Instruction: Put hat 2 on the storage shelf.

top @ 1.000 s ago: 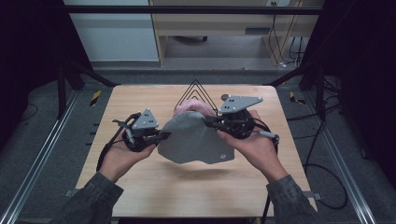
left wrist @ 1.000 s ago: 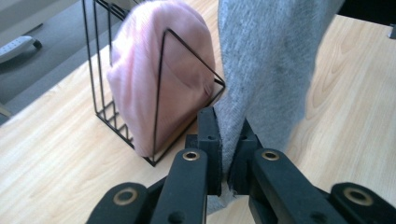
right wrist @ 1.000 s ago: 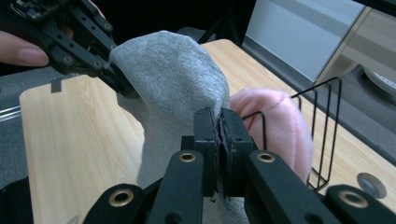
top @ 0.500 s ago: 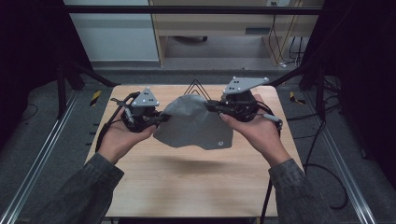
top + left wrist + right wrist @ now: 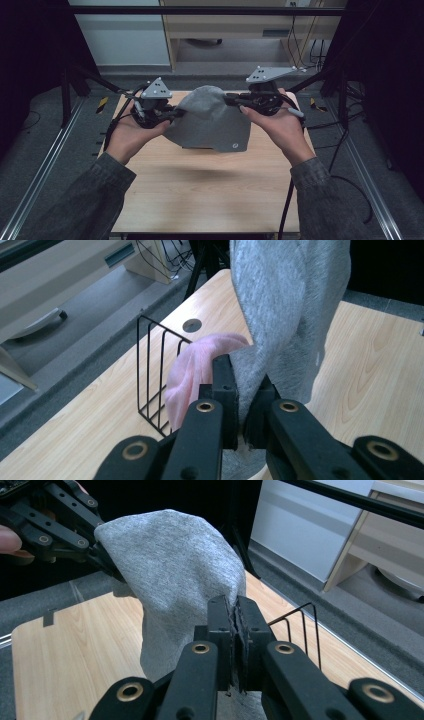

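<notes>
1. High view: a person holds a two-jaw gripper in each hand over the pale wooden table (image 5: 210, 200). The left gripper (image 5: 176, 113) pinches the left edge of a soft grey knitted cloth (image 5: 212, 125), and the right gripper (image 5: 231, 100) pinches its upper right edge. The cloth hangs in the air between them, its lower hem with a small white mark sagging toward the tabletop. I judge the step in hand to be lifting the cloth clear and holding it spread, as a start to folding or laying it flat.

2. Left gripper view: the jaws stand narrow, clamped on a bunched fold of the grey cloth (image 5: 285, 315), which rises out of the top of the picture. Beyond lie a pink soft garment (image 5: 192, 375) and a black wire rack (image 5: 155, 375) near the table's far edge; the pink piece rests against the rack.

3. Right gripper view: the jaws are pressed together on a thin edge of the grey cloth (image 5: 185, 585). The left gripper (image 5: 107, 560) holds the far corner, and the black wire rack (image 5: 300, 622) stands behind.

4. Next move, as I judge it: both grips must stay firm while the hands pull apart evenly to take out the slack, then lower the hem onto bare wood, well short of the rack and pink garment.
</notes>
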